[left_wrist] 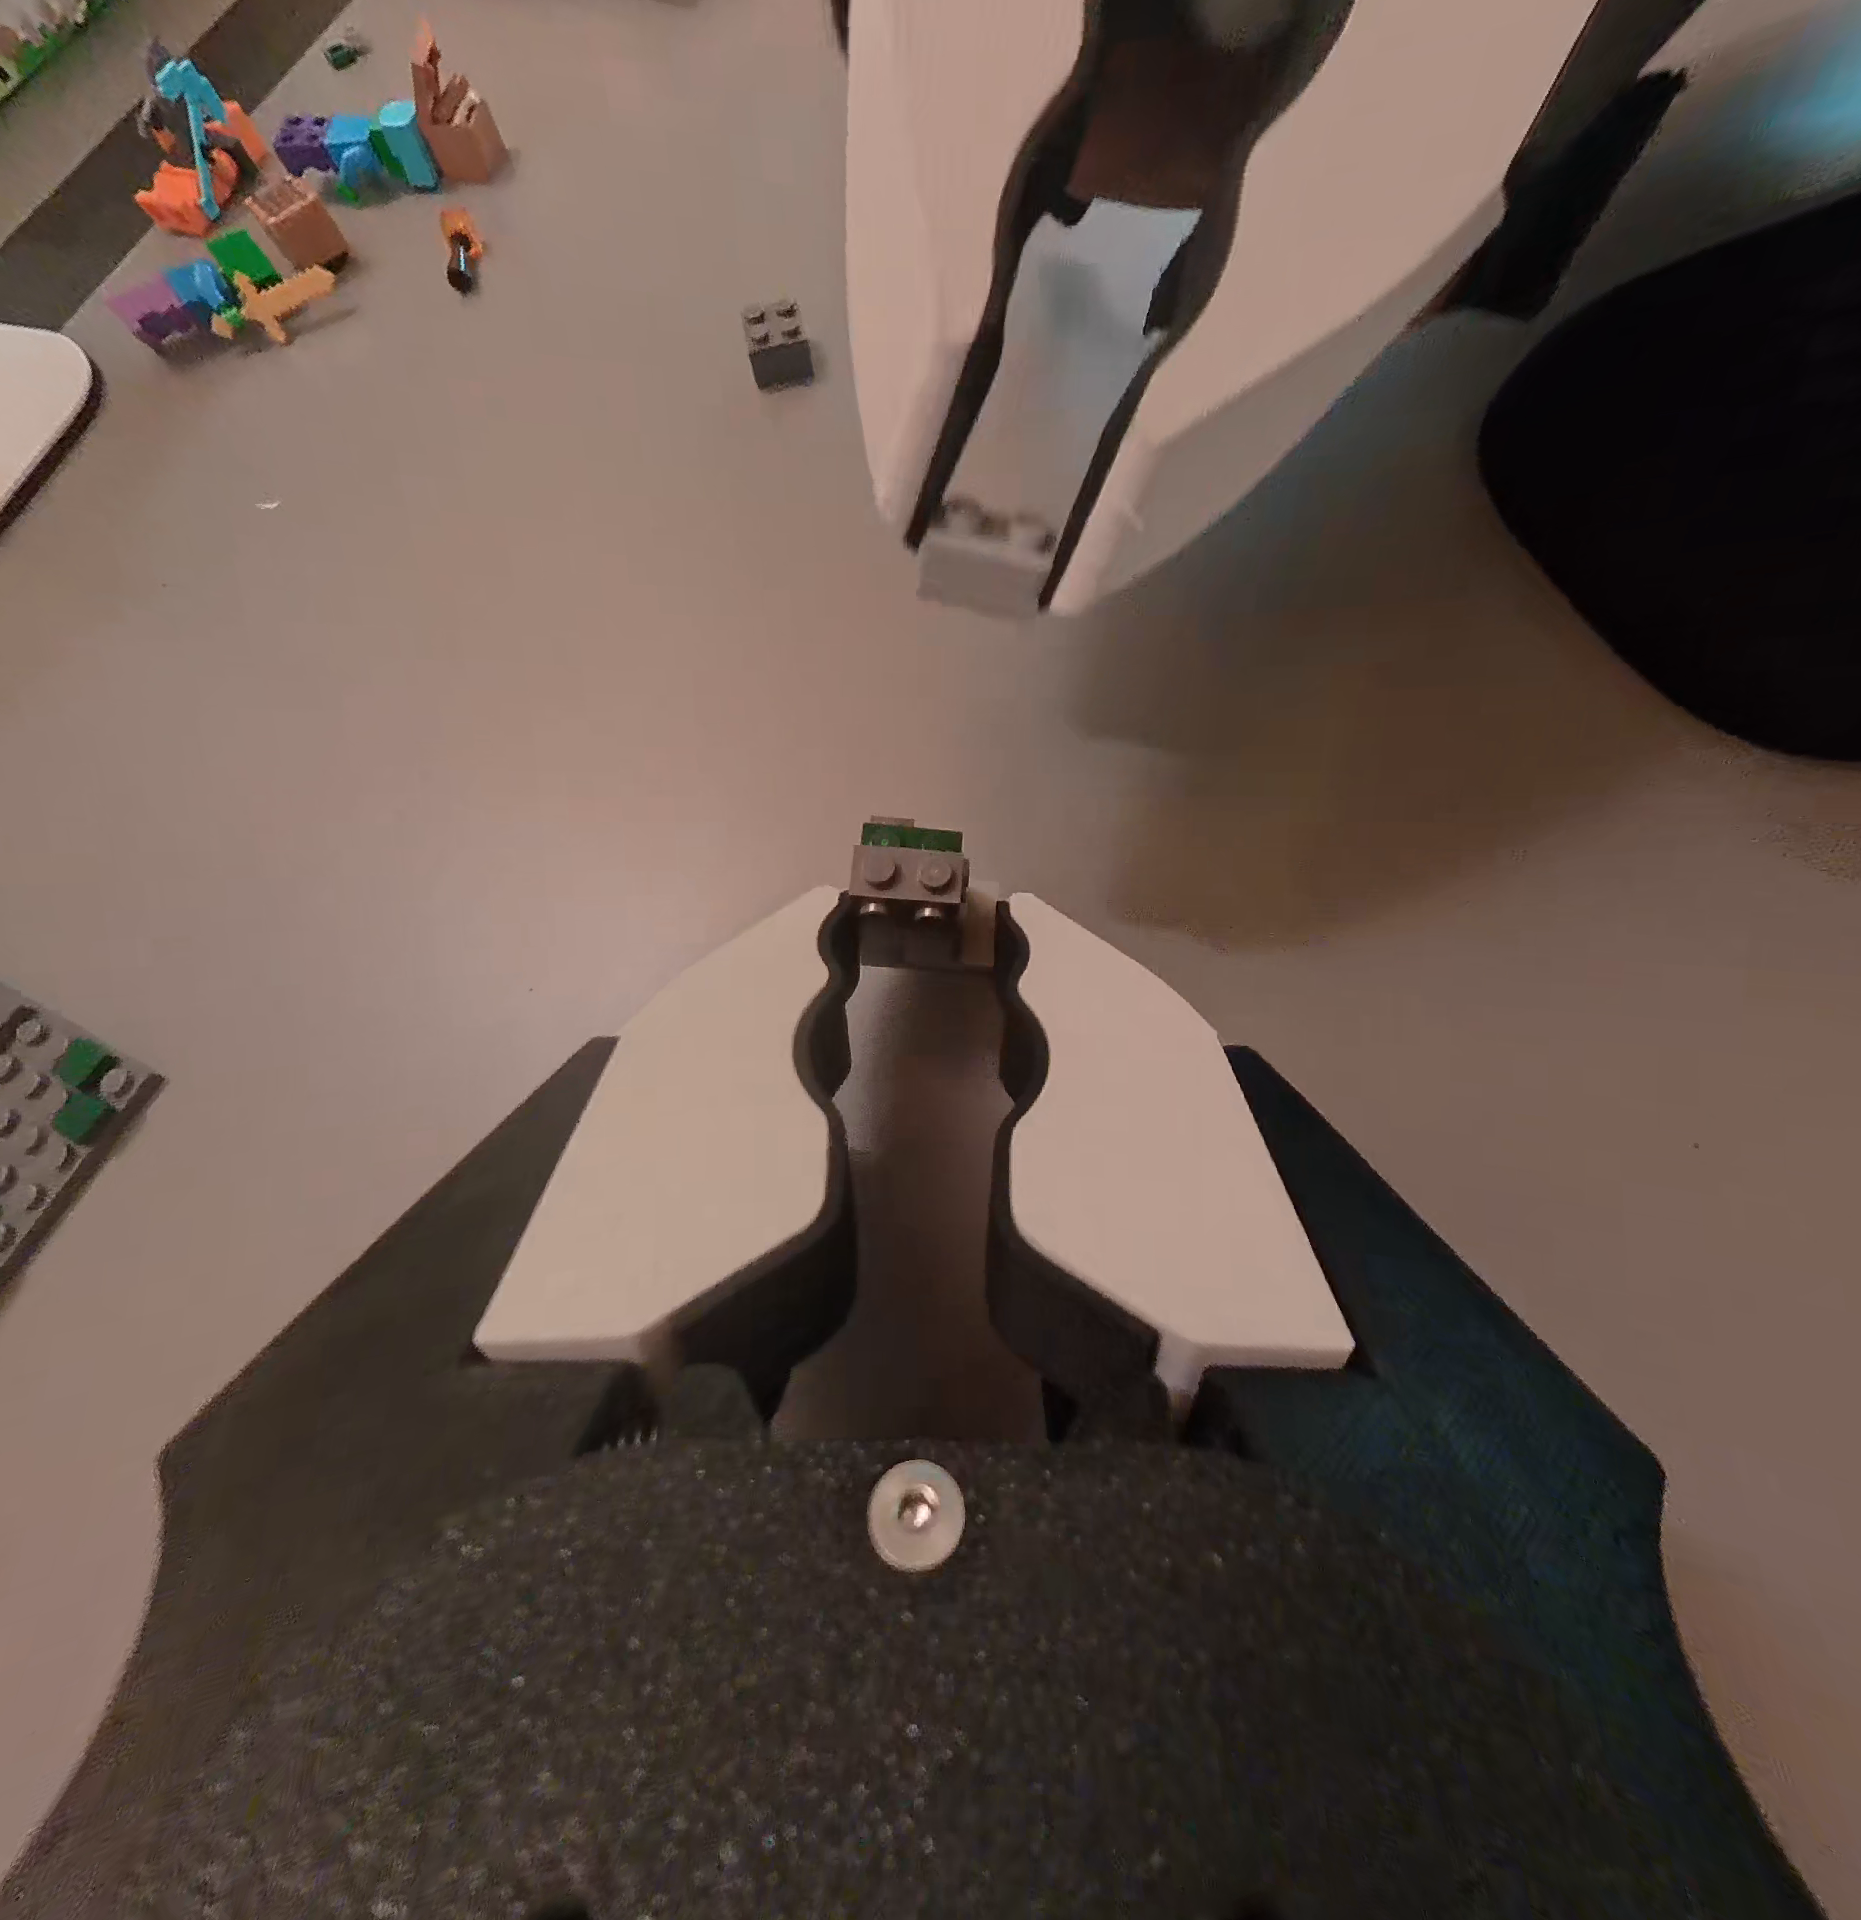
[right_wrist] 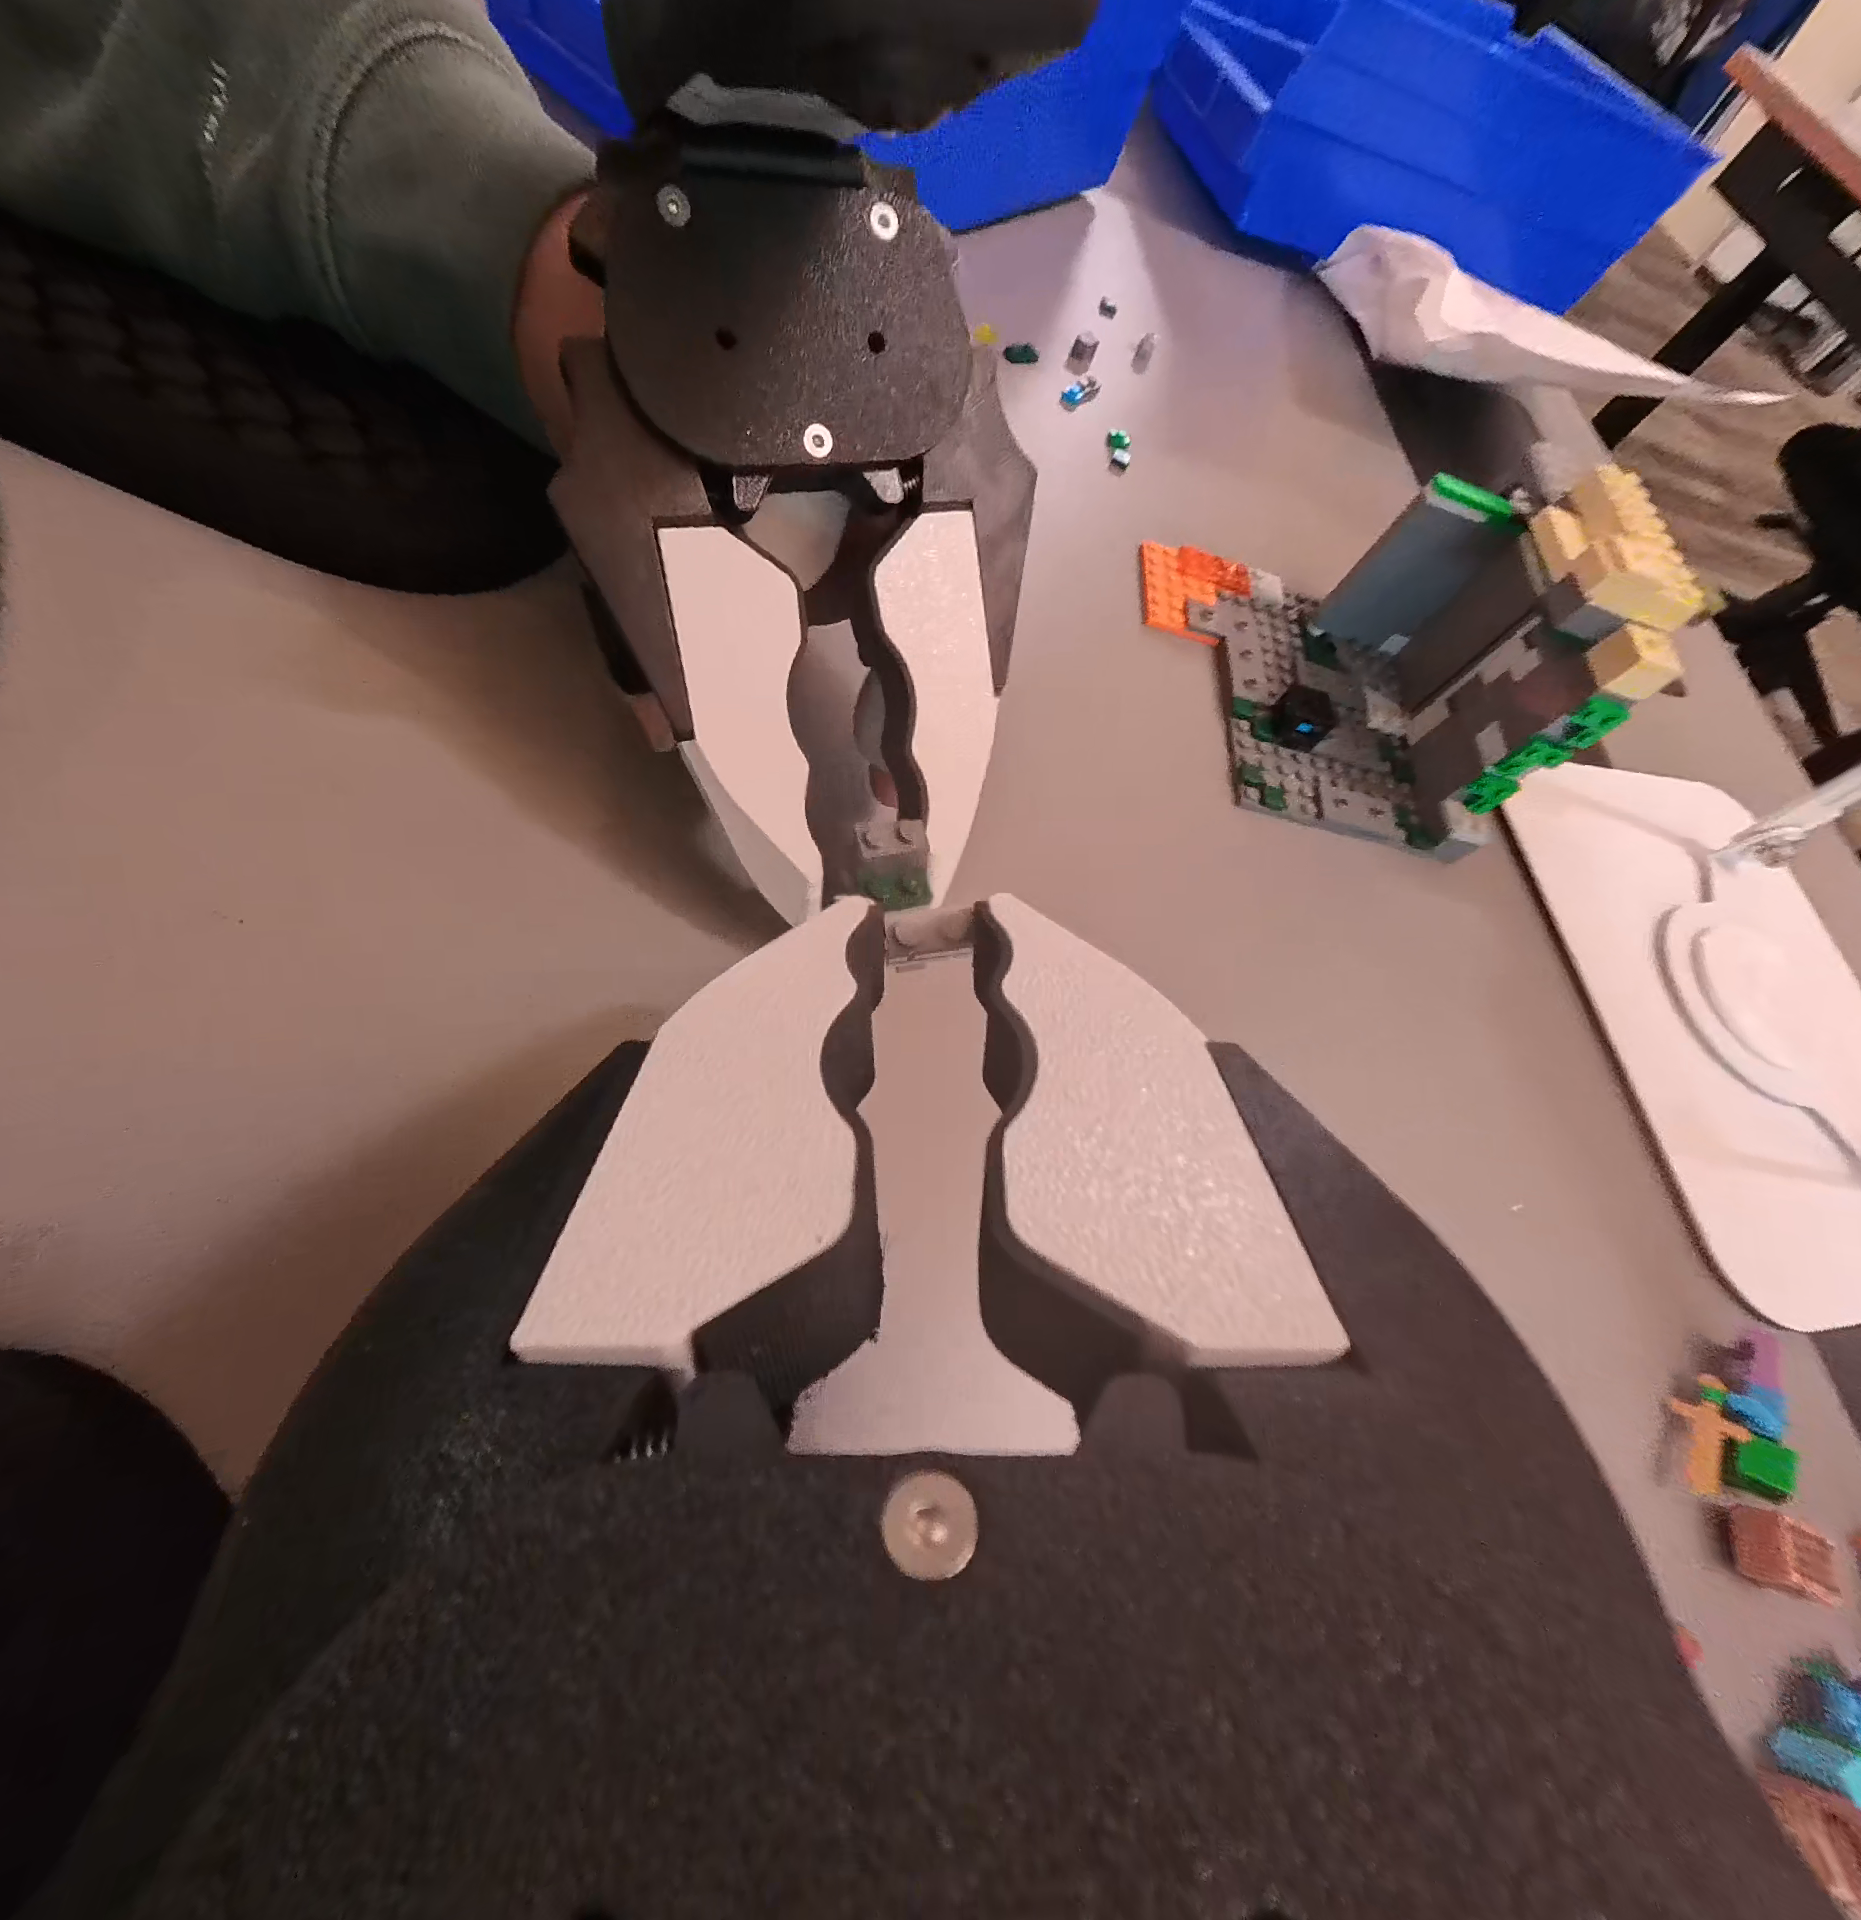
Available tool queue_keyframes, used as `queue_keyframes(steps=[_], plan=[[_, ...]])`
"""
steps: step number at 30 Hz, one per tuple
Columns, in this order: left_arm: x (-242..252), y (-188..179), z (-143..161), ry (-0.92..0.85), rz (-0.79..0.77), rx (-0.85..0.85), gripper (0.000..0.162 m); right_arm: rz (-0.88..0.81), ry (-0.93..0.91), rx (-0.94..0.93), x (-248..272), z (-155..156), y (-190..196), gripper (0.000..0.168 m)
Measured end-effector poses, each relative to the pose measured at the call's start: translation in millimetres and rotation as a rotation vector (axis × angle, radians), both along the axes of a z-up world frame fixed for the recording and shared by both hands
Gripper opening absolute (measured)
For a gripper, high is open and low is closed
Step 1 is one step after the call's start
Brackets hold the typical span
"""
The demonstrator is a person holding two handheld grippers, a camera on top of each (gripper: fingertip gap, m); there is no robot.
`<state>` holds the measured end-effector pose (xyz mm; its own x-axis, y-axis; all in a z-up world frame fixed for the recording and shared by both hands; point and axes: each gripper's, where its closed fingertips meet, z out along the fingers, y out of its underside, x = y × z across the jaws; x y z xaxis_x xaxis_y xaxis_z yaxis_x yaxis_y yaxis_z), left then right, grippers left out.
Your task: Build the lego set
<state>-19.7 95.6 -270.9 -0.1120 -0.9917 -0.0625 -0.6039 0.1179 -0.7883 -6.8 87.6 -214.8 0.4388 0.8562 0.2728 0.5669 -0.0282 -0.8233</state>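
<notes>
My left gripper point(left_wrist: 918, 920) is shut on a small grey and green brick stack point(left_wrist: 910, 871), held above the table. It also shows in the right wrist view point(right_wrist: 872, 862), facing my right gripper, with the stack point(right_wrist: 890, 857) at its tips. My right gripper point(right_wrist: 928, 930) is shut on a light grey brick point(right_wrist: 931, 935). In the left wrist view the right gripper point(left_wrist: 983, 566) comes in from the top with that brick point(left_wrist: 980, 561), a short way beyond the stack. The two held pieces are close together and apart.
The partly built model point(right_wrist: 1425, 665) on a grey baseplate stands right of centre, with an orange plate point(right_wrist: 1180, 587) beside it. A dark grey brick point(left_wrist: 778, 345) and coloured loose pieces point(left_wrist: 282, 208) lie on the table. Blue bins point(right_wrist: 1373, 114) stand behind. A white board point(right_wrist: 1736, 1039) lies at right. The gap from one gripper's tips to the other's is roughly 6 cm.
</notes>
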Motion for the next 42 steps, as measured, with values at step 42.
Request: queue_keyframes(steps=[42], plan=[[-4, -14, 75, -0.376, 0.023, -0.123, 0.024, 0.081, -0.357, -0.171, -40, 42, 2, 0.018]])
